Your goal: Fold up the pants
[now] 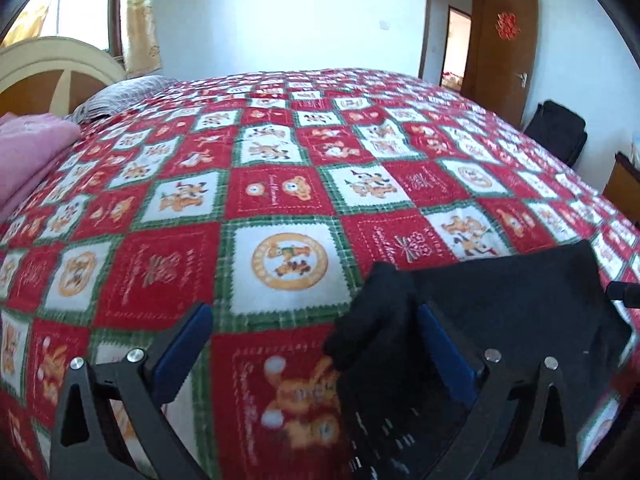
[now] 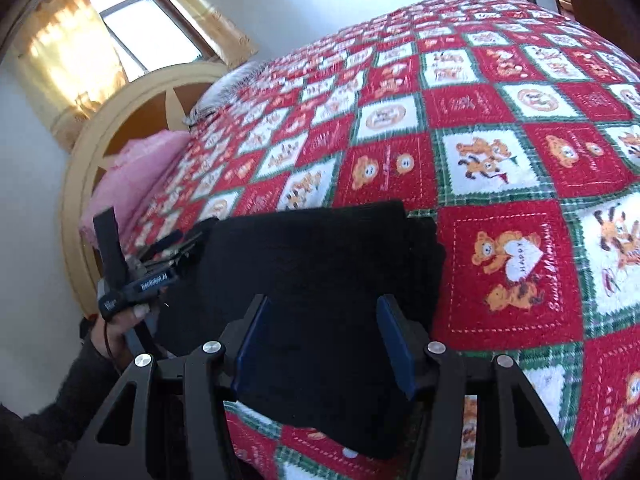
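The black pants (image 2: pixel 320 264) lie folded into a thick rectangle on the red, white and green checked bedspread (image 2: pixel 500 160). In the left wrist view the pants (image 1: pixel 500 300) are at the lower right, with a bunched corner draped over my left gripper's right finger (image 1: pixel 444 344). My left gripper (image 1: pixel 316 340) is open, its left finger over bare bedspread (image 1: pixel 280 200). My right gripper (image 2: pixel 322 340) is open just above the pants' near edge, the cloth between and below its fingers. The left gripper also shows in the right wrist view (image 2: pixel 176 248), at the pants' left edge.
A pink folded blanket (image 1: pixel 32 144) and a grey striped pillow (image 1: pixel 120 94) lie by the curved headboard (image 1: pixel 52 64). A window with yellow curtains (image 2: pixel 72 52) is behind it. An open brown door (image 1: pixel 504 52) and a black bag (image 1: pixel 556 132) are past the bed's far side.
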Action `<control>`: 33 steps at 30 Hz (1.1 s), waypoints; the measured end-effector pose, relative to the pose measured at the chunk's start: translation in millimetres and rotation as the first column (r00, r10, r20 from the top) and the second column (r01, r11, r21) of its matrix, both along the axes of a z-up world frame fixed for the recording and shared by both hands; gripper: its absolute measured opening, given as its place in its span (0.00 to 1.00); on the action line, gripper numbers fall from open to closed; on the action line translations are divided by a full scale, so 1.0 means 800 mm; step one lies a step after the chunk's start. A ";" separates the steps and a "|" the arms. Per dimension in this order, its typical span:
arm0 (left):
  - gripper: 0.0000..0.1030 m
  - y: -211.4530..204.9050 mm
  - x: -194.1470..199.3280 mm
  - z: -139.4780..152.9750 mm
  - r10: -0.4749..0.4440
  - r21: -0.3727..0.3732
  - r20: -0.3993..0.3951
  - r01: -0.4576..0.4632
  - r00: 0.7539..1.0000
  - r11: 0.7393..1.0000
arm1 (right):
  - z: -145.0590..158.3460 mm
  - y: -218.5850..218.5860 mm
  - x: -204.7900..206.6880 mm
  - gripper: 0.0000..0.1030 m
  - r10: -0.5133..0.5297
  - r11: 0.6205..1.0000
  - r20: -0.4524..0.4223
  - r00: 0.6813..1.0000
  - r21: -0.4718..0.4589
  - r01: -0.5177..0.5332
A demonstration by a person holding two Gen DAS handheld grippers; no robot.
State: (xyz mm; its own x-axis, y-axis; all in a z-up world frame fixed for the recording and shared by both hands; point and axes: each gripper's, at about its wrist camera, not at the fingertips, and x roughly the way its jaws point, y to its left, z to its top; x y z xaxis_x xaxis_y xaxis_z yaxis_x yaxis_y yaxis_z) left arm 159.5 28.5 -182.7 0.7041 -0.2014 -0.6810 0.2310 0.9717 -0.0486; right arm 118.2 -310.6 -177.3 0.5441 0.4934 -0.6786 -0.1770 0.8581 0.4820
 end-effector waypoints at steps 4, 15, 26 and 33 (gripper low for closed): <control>1.00 0.008 -0.015 0.000 0.013 -0.013 -0.001 -0.013 1.000 1.000 | -0.003 -0.001 -0.033 0.52 -0.023 0.999 -0.027 0.999 -0.048 0.022; 1.00 0.009 -0.017 -0.014 0.025 -0.041 -0.019 -0.025 1.000 0.999 | -0.016 0.006 -0.070 0.07 -0.007 0.978 0.012 1.000 -0.208 0.009; 1.00 0.008 -0.019 -0.021 -0.009 -0.068 -0.016 0.008 1.000 0.998 | -0.022 -0.014 -0.063 0.36 -0.022 0.995 -0.010 1.000 -0.098 0.021; 1.00 0.011 -0.017 -0.027 -0.017 -0.091 -0.019 0.015 1.000 0.996 | -0.021 -0.025 -0.025 0.62 -0.094 0.995 0.001 0.996 -0.022 0.094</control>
State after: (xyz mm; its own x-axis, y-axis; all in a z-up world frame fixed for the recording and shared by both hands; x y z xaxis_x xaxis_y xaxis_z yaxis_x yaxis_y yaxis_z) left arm 145.8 37.5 -204.0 0.6871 -0.2741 -0.6729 0.2445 0.9593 -0.1411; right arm 97.9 -330.9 -194.2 0.5876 0.4248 -0.6886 -0.0953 0.8815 0.4625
